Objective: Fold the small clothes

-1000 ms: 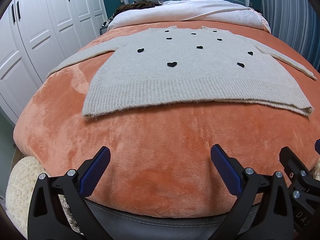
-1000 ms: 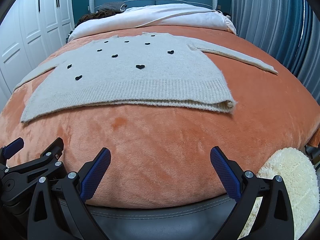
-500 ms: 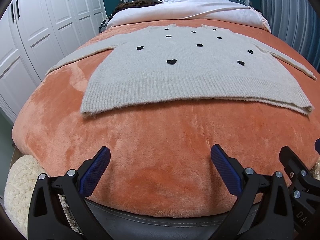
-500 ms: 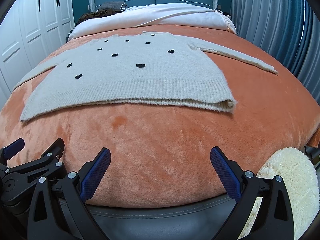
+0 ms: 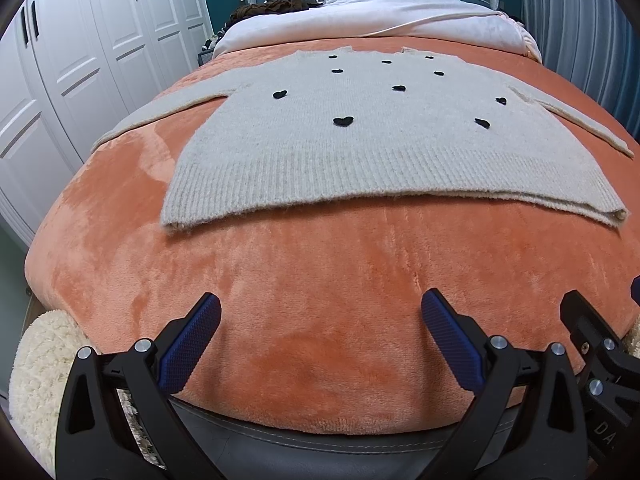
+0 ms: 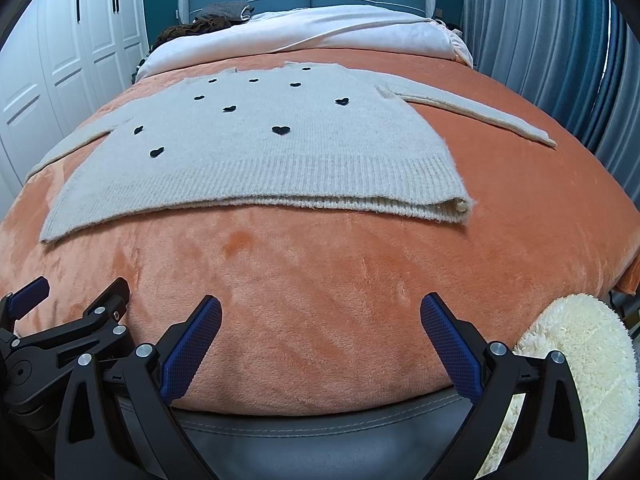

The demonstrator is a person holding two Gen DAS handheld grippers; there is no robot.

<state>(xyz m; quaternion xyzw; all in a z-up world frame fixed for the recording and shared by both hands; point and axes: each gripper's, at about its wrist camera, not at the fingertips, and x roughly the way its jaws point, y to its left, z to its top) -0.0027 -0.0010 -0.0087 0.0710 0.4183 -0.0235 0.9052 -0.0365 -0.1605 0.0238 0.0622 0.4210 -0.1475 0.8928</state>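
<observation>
We see the bed point(image 5: 320, 300) under its orange blanket, the beige sweater point(image 5: 380, 152) lying flat on it (sleeves spread); well short of its hem, our left claw point(image 5: 320, 320) and right claw point(image 6: 320, 320) hover released, empty.

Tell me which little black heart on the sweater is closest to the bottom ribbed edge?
In the left wrist view, it is the big heart near the middle of the sweater. The other hearts, like the right one, sit farther up.
</observation>
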